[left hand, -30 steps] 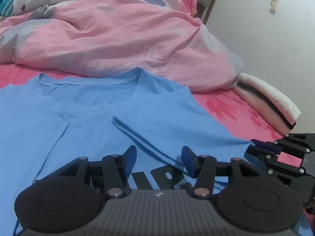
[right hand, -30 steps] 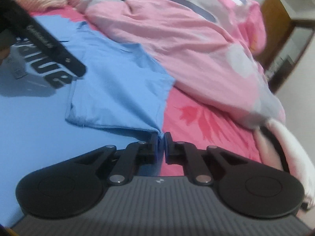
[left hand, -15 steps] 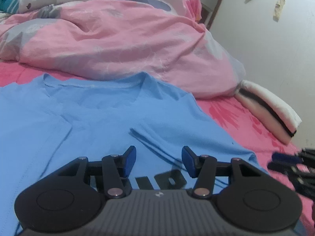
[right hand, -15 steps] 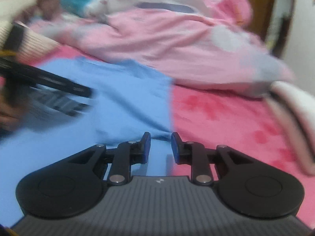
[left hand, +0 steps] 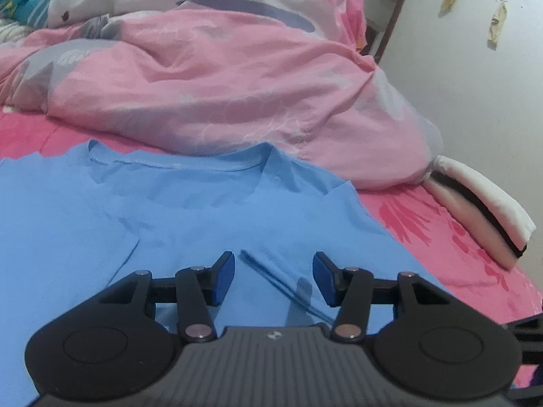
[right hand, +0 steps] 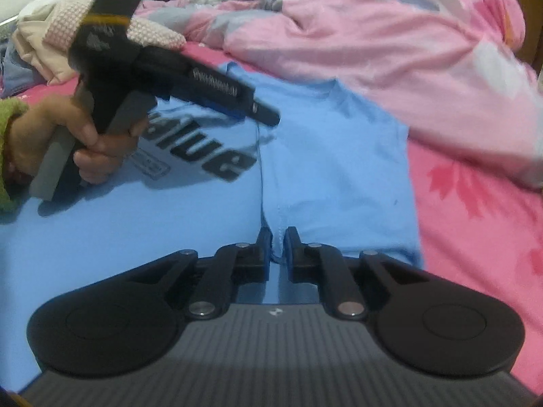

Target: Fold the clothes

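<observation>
Soft matt cotton-looking blue T-shirt (left hand: 190, 210) is lying smooth, crumpled pink cloth duvet (left hand: 217, 78) looking thin, matt black plastic left gripper (left hand: 273, 276) showing shiny metal rivets.

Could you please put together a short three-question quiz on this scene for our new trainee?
1. True or false: the left gripper is open above the blue shirt.
2. What lies just beyond the shirt's collar? A. a pink duvet B. a wooden box C. a green towel
3. Fill in: the right gripper is almost closed around a ____ of shirt fabric.

Key: 1 true. 2 A, the pink duvet. 3 fold.
</observation>
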`<act>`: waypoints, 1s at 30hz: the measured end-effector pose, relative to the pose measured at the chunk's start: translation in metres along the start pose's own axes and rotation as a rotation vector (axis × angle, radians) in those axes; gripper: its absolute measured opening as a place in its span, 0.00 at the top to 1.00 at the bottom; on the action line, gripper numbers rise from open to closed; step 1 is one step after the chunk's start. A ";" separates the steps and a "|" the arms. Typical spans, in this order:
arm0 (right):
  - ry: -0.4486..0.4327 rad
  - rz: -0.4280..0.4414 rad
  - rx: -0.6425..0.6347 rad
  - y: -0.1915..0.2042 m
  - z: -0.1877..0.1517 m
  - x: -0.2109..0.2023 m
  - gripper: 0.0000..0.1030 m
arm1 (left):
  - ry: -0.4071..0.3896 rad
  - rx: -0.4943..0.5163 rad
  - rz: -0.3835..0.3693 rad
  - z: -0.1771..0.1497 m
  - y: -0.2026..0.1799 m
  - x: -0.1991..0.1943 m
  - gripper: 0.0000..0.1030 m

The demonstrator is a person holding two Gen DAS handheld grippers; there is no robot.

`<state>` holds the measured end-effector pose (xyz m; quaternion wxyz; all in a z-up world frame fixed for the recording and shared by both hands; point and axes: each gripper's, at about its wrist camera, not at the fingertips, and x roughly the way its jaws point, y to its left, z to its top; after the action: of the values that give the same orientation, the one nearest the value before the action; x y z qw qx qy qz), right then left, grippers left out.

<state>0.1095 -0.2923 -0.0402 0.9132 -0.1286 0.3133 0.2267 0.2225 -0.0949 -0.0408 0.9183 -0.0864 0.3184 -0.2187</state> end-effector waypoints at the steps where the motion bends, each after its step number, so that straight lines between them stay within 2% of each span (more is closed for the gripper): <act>1: -0.003 0.016 0.017 -0.003 0.001 -0.002 0.91 | 0.006 0.016 -0.006 -0.001 -0.003 0.001 0.48; 5: -0.014 0.082 0.087 -0.015 0.003 -0.009 0.75 | 0.038 0.101 0.031 -0.009 -0.016 0.009 0.47; 8: -0.063 0.120 0.184 -0.041 0.022 -0.016 0.75 | 0.039 0.103 0.033 -0.011 -0.016 0.010 0.47; 13: -0.022 0.009 0.304 -0.091 0.060 0.029 0.75 | 0.037 0.076 0.013 -0.012 -0.009 0.010 0.47; 15: -0.004 0.015 0.360 -0.108 0.073 0.057 0.79 | 0.034 0.072 0.008 -0.013 -0.008 0.010 0.47; 18: 0.035 -0.016 0.379 -0.124 0.084 0.102 0.81 | 0.027 0.068 0.002 -0.014 -0.007 0.010 0.47; 19: 0.055 -0.057 0.391 -0.129 0.083 0.114 0.82 | 0.025 0.063 -0.002 -0.014 -0.006 0.010 0.47; 20: 0.075 -0.099 0.403 -0.134 0.082 0.125 0.88 | 0.024 0.056 -0.007 -0.014 -0.005 0.010 0.47; 21: 0.076 -0.161 0.426 -0.142 0.080 0.132 0.88 | 0.023 0.049 -0.012 -0.014 -0.004 0.009 0.47; 25: 0.012 -0.299 0.636 -0.180 0.067 0.116 0.86 | 0.021 0.036 -0.023 -0.014 -0.001 0.010 0.47; 28: -0.016 -0.216 0.722 -0.188 0.060 0.097 0.84 | 0.020 0.035 -0.024 -0.014 0.000 0.010 0.47; 30: -0.023 -0.153 0.714 -0.182 0.059 0.091 0.84 | 0.019 0.035 -0.024 -0.014 0.000 0.010 0.47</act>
<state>0.2934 -0.3972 -0.0353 0.9182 0.1778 0.3521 0.0356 0.2203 -0.1000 -0.0571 0.9139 -0.0718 0.3222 -0.2361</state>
